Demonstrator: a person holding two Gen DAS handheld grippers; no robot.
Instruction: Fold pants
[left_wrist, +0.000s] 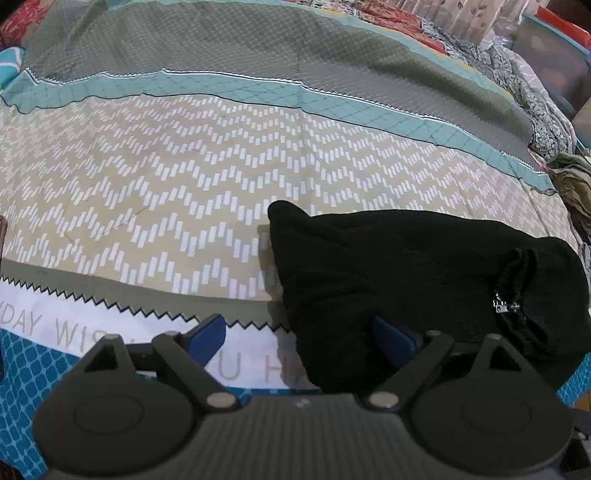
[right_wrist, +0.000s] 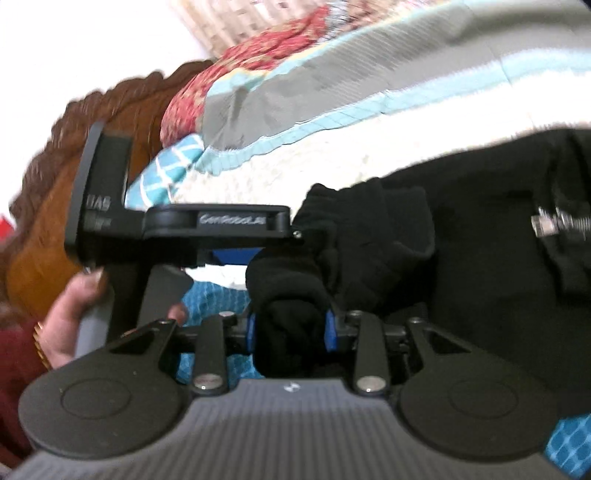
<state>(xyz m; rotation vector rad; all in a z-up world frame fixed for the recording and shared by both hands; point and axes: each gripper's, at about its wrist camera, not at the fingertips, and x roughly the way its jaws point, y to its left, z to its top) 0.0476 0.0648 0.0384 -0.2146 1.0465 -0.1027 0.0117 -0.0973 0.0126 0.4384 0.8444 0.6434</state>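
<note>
The black pants lie bunched on the patterned bedspread, to the right in the left wrist view, with a metal zipper pull showing. My left gripper is open; its right finger is tucked under the pants' near edge and its left finger is over bare bedspread. In the right wrist view my right gripper is shut on a bunched fold of the black pants. The left gripper's body shows just beyond it, held by a hand.
A pile of patterned fabrics and an olive cloth lie at the bed's right edge. A carved wooden headboard and red floral bedding are at the far left in the right wrist view.
</note>
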